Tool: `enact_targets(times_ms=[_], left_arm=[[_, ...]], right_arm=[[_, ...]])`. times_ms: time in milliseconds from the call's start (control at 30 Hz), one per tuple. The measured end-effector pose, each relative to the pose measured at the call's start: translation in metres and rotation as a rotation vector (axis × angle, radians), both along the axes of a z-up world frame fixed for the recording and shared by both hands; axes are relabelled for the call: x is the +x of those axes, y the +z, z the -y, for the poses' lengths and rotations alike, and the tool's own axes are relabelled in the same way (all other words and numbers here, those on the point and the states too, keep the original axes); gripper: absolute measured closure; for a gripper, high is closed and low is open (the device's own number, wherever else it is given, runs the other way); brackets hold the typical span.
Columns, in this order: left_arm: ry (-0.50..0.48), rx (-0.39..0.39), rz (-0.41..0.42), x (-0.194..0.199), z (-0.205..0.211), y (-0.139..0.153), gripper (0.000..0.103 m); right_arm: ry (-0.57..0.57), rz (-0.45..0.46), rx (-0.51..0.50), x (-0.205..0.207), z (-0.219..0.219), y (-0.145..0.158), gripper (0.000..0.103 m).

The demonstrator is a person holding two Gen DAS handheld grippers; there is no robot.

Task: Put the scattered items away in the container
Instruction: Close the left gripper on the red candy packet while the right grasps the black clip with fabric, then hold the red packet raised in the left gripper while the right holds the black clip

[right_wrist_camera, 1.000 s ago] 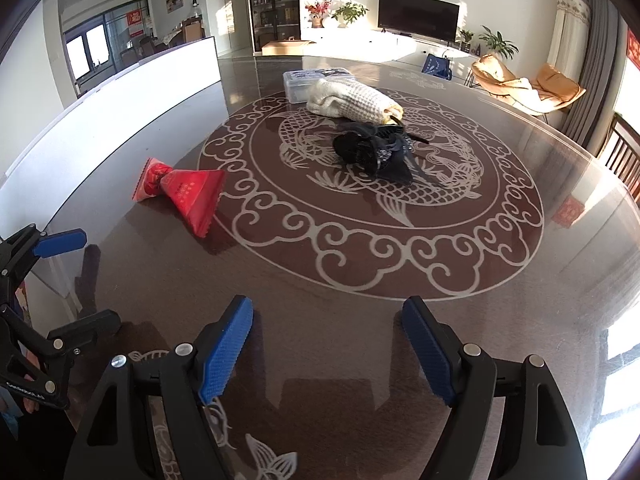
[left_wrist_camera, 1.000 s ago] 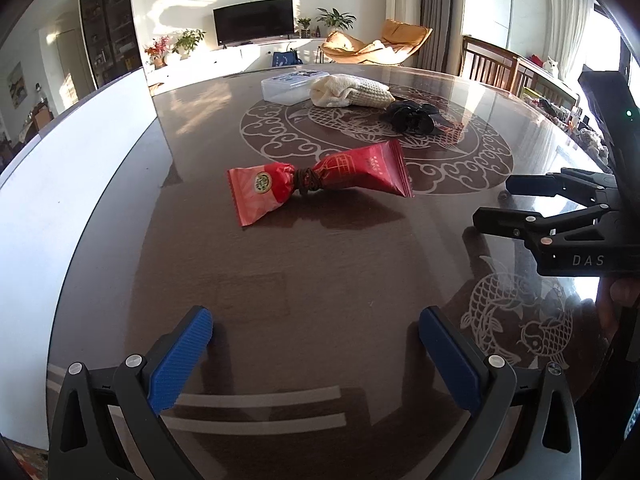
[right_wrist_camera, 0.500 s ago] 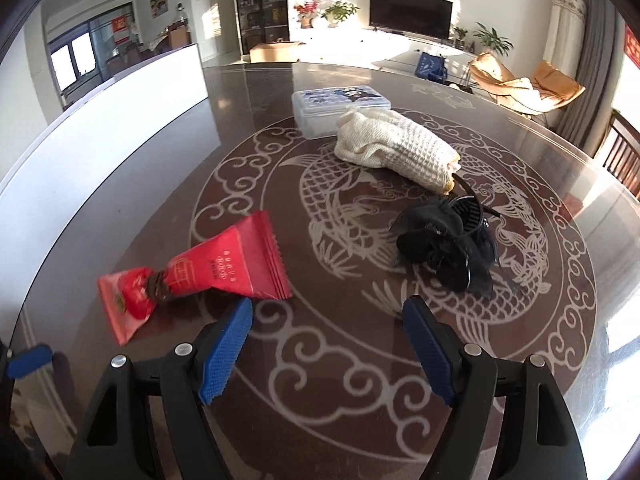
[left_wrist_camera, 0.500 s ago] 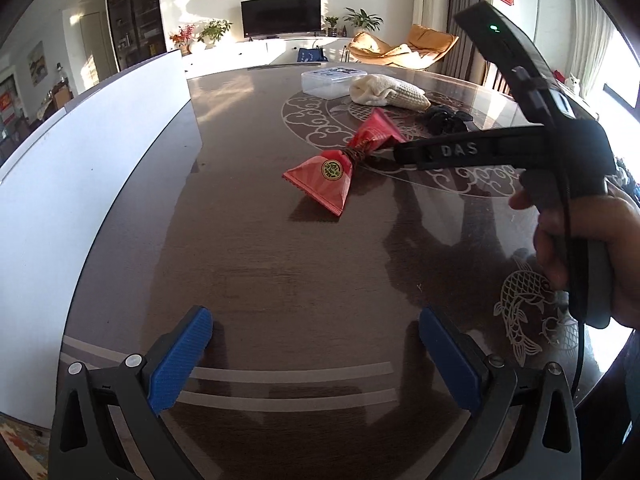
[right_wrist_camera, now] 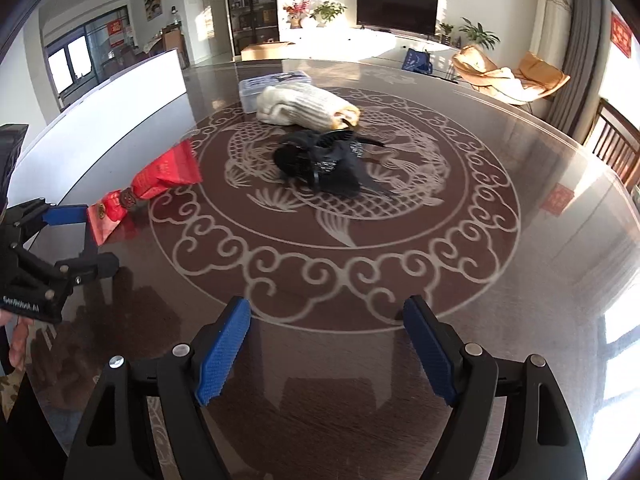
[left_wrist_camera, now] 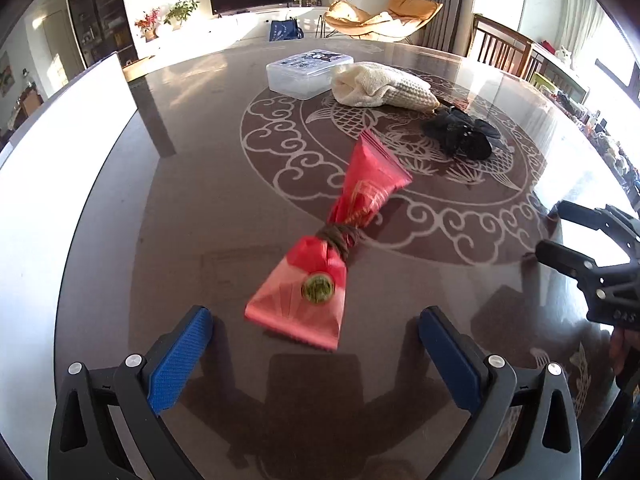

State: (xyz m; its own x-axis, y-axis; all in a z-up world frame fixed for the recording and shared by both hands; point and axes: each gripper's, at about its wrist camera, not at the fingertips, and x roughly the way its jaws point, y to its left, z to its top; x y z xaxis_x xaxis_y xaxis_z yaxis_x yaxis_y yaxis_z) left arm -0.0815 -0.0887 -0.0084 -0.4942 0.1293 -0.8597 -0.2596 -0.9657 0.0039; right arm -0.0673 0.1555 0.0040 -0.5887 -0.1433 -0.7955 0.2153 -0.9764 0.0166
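Observation:
A red foil packet, tied with cord at its waist, lies on the dark round table. Its near end sits between the blue fingertips of my left gripper, which is open and clear of it on both sides. Farther back lie a black fabric bundle and a white knitted cloth, which leans against a clear lidded plastic box. My right gripper hovers open and empty over the table's scroll pattern, short of the black bundle. The left gripper shows at that view's left edge beside the red packet.
A long white panel runs along the table's left edge. Wooden chairs stand beyond the far right rim. The right gripper and a hand reach in at the right of the left wrist view.
The left gripper has come forward to the red packet, whose near end now lies between its fingers. The right gripper, close by the packet half a second ago, has drawn back to the right.

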Motion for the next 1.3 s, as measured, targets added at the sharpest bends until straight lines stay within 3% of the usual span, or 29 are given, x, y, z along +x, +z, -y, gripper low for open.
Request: enact_targets(times_ms=[100,133,200,233,267,300,367,533,633,733,867,1033,1233,1300], left_arm=[[-0.012,0.003,-0.011,-0.019,-0.007,-0.001,0.0],[-0.008,0.007,-0.03,-0.022,-0.008,0.0,0.005],[0.013,0.023,-0.077,-0.023,-0.006,0.005,0.048],[0.033,0.03,-0.088,-0.024,-0.002,0.007,0.06],[0.06,0.039,-0.096,-0.025,0.002,0.008,0.079],[0.08,0.07,-0.099,-0.026,0.008,0.008,0.083],[0.107,0.125,-0.105,-0.028,0.016,0.005,0.084],[0.105,0.017,-0.133,-0.03,0.002,0.004,0.084],[0.12,0.031,-0.13,-0.034,0.006,0.004,0.084],[0.119,0.031,-0.131,-0.033,0.007,0.004,0.084],[0.118,0.048,-0.128,-0.027,0.01,0.004,0.085],[0.075,0.073,-0.122,-0.002,0.012,0.005,0.085],[0.084,0.049,-0.13,0.002,0.008,0.005,0.083],[0.075,0.04,-0.13,0.0,0.004,0.004,0.072]], right_arm=[[-0.013,-0.001,-0.009,-0.006,-0.003,0.002,0.022],[-0.009,-0.001,0.012,-0.01,0.001,0.001,0.022],[0.032,0.0,0.017,-0.023,0.008,0.0,0.021],[0.052,-0.001,0.017,-0.032,0.012,-0.001,0.021],[0.068,-0.001,0.017,-0.042,0.015,-0.001,0.021],[0.075,0.0,0.017,-0.053,0.019,-0.002,0.021],[0.063,0.005,0.014,-0.075,0.025,-0.002,0.021],[-0.005,0.001,0.018,-0.121,0.041,-0.003,0.021],[-0.004,-0.001,0.007,-0.139,0.049,-0.003,0.021],[-0.008,-0.002,0.006,-0.143,0.049,-0.001,0.034],[0.045,-0.009,-0.003,-0.119,0.041,0.001,0.034],[0.114,-0.012,0.012,-0.049,0.022,0.0,0.034],[0.091,-0.009,0.005,-0.015,0.001,0.0,0.032],[0.086,-0.012,0.027,-0.013,0.003,-0.001,0.029]])
